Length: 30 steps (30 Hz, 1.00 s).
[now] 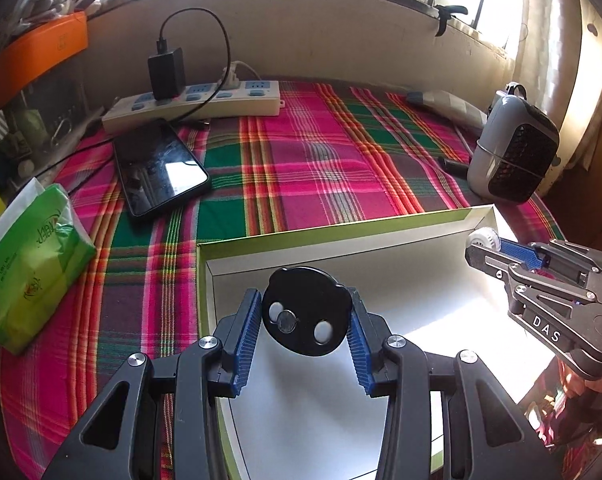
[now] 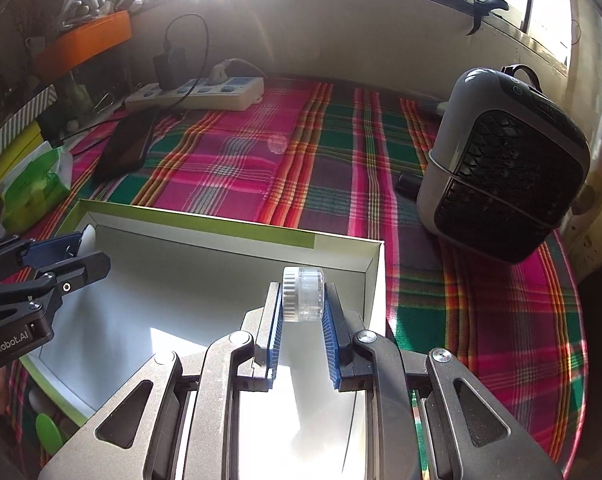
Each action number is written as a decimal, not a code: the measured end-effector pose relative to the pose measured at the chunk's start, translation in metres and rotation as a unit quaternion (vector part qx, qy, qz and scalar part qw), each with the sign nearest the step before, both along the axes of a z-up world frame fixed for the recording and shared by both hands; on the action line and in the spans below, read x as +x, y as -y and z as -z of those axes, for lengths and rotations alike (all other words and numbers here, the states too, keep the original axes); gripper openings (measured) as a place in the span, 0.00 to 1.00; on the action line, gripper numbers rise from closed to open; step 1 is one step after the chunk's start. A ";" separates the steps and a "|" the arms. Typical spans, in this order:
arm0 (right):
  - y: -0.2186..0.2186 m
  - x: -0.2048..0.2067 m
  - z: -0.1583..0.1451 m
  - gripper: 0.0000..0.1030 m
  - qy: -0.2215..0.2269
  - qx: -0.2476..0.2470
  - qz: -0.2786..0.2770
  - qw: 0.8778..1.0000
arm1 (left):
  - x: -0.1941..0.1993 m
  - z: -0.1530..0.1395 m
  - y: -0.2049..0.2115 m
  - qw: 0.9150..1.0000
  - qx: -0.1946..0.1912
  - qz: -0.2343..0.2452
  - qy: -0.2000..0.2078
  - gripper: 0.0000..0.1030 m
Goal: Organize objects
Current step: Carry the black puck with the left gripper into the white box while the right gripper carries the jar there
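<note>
Both clamped over the white open box (image 1: pixel 341 236): left gripper (image 1: pixel 306 316) pinching a stiff, light black disc (image 1: pixel 306 312) edgewise, right gripper (image 2: pixel 302 300) squeezing a slick little clear jar (image 2: pixel 303 294) across its ends.

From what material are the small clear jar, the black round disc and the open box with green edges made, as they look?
Small clear jar with ribbed white lid: seemingly transparent plastic, since light passes through its wall.
Black round disc: probably glossy hard plastic with shiny metal-like inserts; it reflects light.
Open box with green edges: likely matte cardboard, with thin folded walls and a white inside.
</note>
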State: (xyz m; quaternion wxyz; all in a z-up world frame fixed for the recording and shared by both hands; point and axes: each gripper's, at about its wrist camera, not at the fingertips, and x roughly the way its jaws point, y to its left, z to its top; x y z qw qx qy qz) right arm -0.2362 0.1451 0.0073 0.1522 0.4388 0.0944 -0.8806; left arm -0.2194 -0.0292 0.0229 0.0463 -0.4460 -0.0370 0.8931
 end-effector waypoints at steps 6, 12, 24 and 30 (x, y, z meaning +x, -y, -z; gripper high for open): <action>0.001 -0.005 0.006 0.19 0.008 0.006 0.001 1.000 | -0.004 0.004 -0.002 1.000 -0.005 0.001 0.003 0.38; 0.002 -0.008 0.008 0.19 0.011 0.005 -0.001 1.000 | -0.007 0.006 -0.003 1.000 -0.006 0.004 0.006 0.38; 0.002 -0.011 0.008 0.23 0.010 0.001 0.000 1.000 | -0.009 0.009 -0.006 1.000 -0.011 0.003 0.012 0.39; 0.006 -0.007 0.006 0.37 0.007 -0.001 -0.002 1.000 | -0.007 0.008 -0.005 1.000 -0.007 0.001 0.014 0.39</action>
